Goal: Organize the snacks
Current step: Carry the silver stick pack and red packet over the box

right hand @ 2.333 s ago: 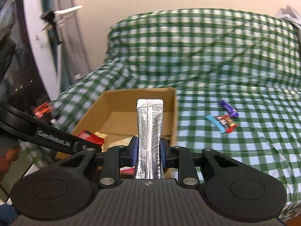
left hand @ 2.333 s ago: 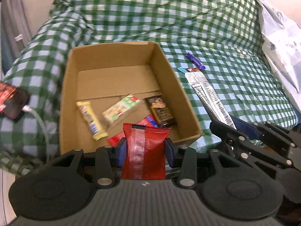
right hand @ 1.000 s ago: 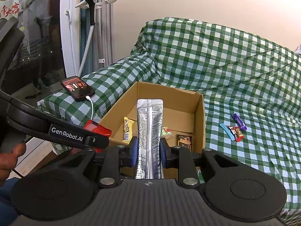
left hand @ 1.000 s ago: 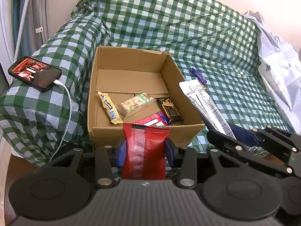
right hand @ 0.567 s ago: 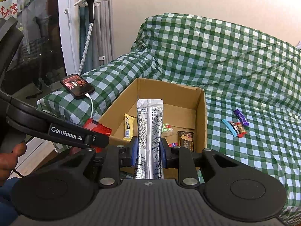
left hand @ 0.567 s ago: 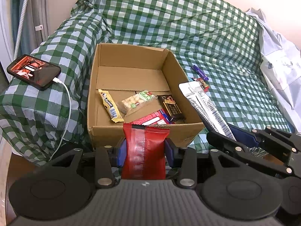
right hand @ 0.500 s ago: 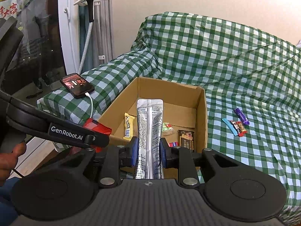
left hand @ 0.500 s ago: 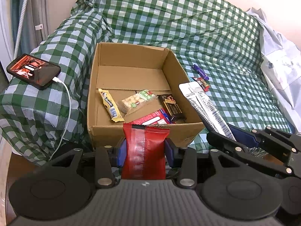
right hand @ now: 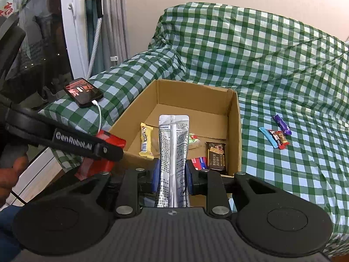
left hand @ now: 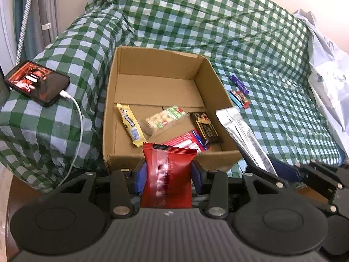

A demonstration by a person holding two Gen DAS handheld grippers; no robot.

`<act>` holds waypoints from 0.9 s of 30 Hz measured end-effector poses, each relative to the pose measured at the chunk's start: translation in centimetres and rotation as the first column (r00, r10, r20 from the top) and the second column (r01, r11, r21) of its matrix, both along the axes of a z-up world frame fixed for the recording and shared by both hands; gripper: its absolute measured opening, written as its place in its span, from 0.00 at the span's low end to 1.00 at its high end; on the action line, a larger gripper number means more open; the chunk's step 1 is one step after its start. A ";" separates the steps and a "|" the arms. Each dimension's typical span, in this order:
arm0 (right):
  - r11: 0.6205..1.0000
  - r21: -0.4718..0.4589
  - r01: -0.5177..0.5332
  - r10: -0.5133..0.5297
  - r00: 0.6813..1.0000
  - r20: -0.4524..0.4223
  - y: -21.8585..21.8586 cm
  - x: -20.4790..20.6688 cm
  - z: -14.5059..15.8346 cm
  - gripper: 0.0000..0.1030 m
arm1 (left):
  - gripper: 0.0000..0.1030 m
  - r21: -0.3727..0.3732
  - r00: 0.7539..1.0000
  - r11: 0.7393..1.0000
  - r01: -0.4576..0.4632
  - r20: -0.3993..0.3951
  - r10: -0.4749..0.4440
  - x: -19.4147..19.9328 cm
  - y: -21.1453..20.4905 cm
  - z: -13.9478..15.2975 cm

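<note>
A: A red packet is gripped in the left tongs, a silver sachet in the right tongs, both just short of the box.

B: If released too early, they could be dropped outside its near wall.

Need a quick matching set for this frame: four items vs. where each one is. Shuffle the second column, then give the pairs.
Things:
1. red packet
2. silver sachet
3. phone
4. purple candy

Places:
A. on the checked cover, right of the cardboard box
B. clamped in the left tongs
C. on the covered armrest, cable plugged in
D. clamped in the right tongs

Pairs: 1-B, 2-D, 3-C, 4-A
</note>
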State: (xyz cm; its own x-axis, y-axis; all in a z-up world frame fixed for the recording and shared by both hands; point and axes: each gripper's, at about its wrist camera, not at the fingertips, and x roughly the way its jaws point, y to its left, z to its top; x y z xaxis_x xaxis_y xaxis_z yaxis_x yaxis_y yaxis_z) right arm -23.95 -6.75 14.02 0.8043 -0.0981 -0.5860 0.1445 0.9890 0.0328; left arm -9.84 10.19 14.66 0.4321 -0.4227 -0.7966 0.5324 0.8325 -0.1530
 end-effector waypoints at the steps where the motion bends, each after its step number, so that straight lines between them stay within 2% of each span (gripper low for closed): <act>1: 1.000 0.002 0.004 -0.004 1.000 -0.002 -0.2 0.2 -0.1 0.25 | 0.45 -0.002 1.000 1.000 -0.004 0.000 0.004 0.4 -0.1 0.0; 17: 0.999 0.009 0.032 -0.032 0.999 -0.024 -4.1 5.8 -1.1 0.25 | 0.46 -0.016 0.999 0.999 -0.041 0.027 0.041 7.7 -4.1 0.7; 27: 0.999 0.006 0.039 -0.038 0.999 -0.030 -5.8 11.8 -2.3 0.25 | 0.46 0.017 0.999 0.999 -0.034 0.013 0.034 12.5 -7.5 -1.2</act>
